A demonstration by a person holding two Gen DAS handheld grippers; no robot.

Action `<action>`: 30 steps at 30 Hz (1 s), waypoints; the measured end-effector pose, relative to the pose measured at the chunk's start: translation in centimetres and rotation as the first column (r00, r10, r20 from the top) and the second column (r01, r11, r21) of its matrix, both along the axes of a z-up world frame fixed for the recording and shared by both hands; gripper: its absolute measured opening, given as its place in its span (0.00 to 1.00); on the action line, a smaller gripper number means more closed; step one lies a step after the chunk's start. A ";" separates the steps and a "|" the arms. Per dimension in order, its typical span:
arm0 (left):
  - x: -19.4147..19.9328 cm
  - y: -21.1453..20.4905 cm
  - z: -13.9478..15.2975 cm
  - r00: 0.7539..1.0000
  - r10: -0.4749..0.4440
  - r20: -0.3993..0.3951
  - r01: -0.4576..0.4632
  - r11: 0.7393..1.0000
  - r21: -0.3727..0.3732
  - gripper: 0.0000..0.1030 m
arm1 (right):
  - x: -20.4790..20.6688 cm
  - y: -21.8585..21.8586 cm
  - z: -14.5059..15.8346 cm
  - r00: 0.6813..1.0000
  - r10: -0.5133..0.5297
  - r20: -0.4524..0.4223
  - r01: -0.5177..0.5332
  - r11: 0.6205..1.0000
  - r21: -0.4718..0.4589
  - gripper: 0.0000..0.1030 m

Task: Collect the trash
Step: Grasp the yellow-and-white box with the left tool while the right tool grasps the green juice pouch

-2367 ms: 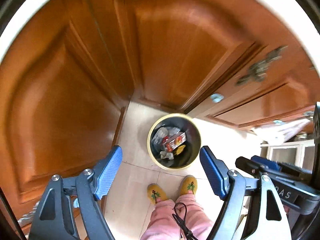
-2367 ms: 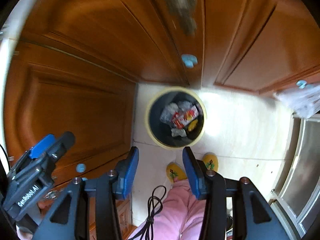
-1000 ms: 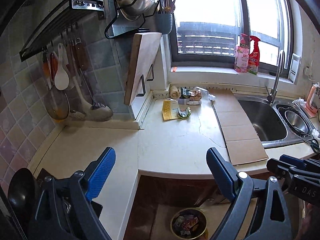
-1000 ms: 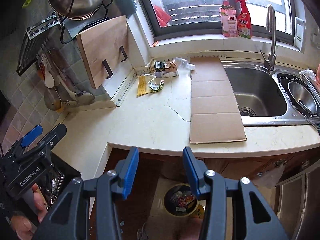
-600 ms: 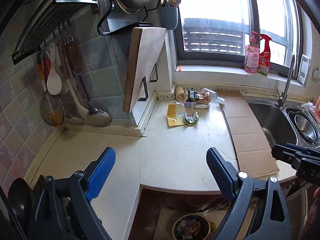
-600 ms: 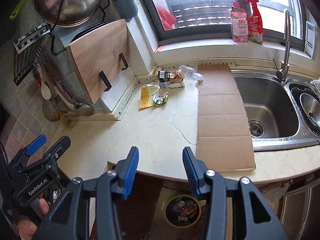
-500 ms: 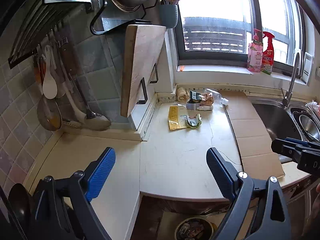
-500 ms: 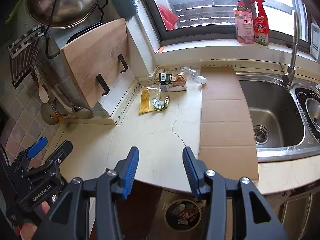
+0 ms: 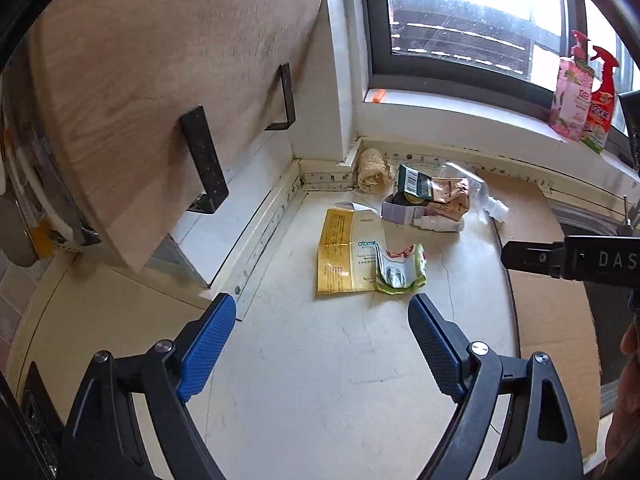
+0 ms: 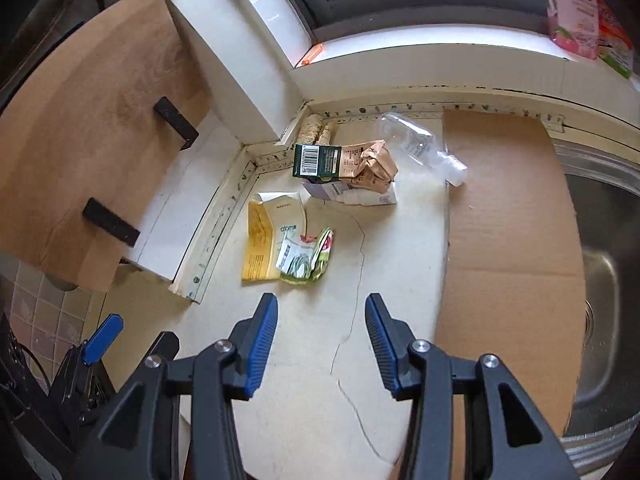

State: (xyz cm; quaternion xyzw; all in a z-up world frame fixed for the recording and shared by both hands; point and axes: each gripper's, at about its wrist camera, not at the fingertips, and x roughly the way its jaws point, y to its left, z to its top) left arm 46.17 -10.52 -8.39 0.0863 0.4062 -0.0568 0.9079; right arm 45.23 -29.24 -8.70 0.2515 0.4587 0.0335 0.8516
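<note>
both grippers hang over the pale stone table, pointing down toward the litter gathered in its back corner under the window. the left gripper (image 9: 322, 344) has its fingers wide apart and closing a little, with nothing between them; the right gripper (image 10: 322, 344) has its fingers partly spread and empty too. nearest lies a flattened yellow carton (image 10: 262, 246) with a crumpled green wrapper (image 10: 308, 258) on its edge; further back, close to the wall, sit a dark green box (image 10: 318, 160), crumpled brown paper (image 10: 372, 168) and a clear plastic bottle (image 10: 420, 146), beside a cardboard sheet (image 10: 508, 220) by the sink. this looks like the reach toward the next piece of trash. the next move calls for lowering over the green wrapper and pinching it without dragging the carton
</note>
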 end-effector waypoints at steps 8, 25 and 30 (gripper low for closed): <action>5.7 -1.3 -4.6 0.996 0.078 -0.039 -0.076 0.996 0.041 0.67 | 9.3 0.1 -6.8 0.989 0.104 -0.104 -0.094 0.991 0.097 0.45; 11.6 -2.4 -7.8 0.993 0.090 -0.078 -0.088 0.996 0.028 0.68 | 11.1 -0.2 -8.8 0.990 0.125 -0.066 -0.124 0.992 0.017 0.11; 13.4 -3.1 -9.5 0.994 0.053 -0.100 -0.053 0.999 0.001 0.79 | 9.5 -2.4 -9.1 0.993 0.091 -0.071 -0.088 0.995 0.048 0.11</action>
